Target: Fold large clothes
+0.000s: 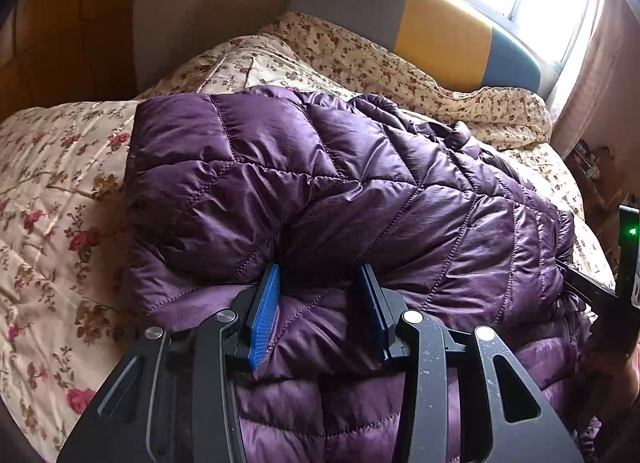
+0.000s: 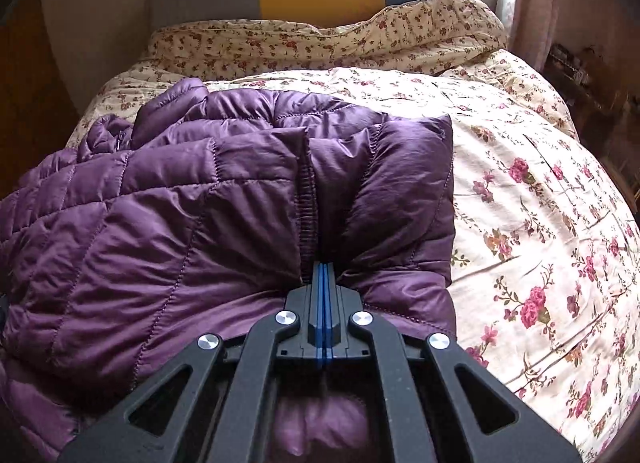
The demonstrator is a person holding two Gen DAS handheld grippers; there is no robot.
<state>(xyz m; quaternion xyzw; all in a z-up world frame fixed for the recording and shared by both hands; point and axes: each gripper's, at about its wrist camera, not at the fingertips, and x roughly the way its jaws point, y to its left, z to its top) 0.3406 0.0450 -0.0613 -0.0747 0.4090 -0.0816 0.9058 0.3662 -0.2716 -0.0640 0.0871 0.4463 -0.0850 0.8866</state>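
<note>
Purple quilted puffer jacket (image 1: 340, 191) lies doubled on the floral bedspread (image 1: 52, 199), my left gripper (image 1: 320, 283) clamped on its thick near fold, right gripper (image 2: 323, 275) pinched together on the hem, so next I judge I press flat.

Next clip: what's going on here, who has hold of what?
A person is folding a purple quilted jacket on a bed with a floral bedspread, one handheld tool in each hand. The right tool is shut tight on a pinch of the jacket by its ribbed seam. The left tool stands partly open, with a puffy fold of the jacket bulging between its blue pads. The jacket lies bunched, part-folded, not yet flat.
</note>
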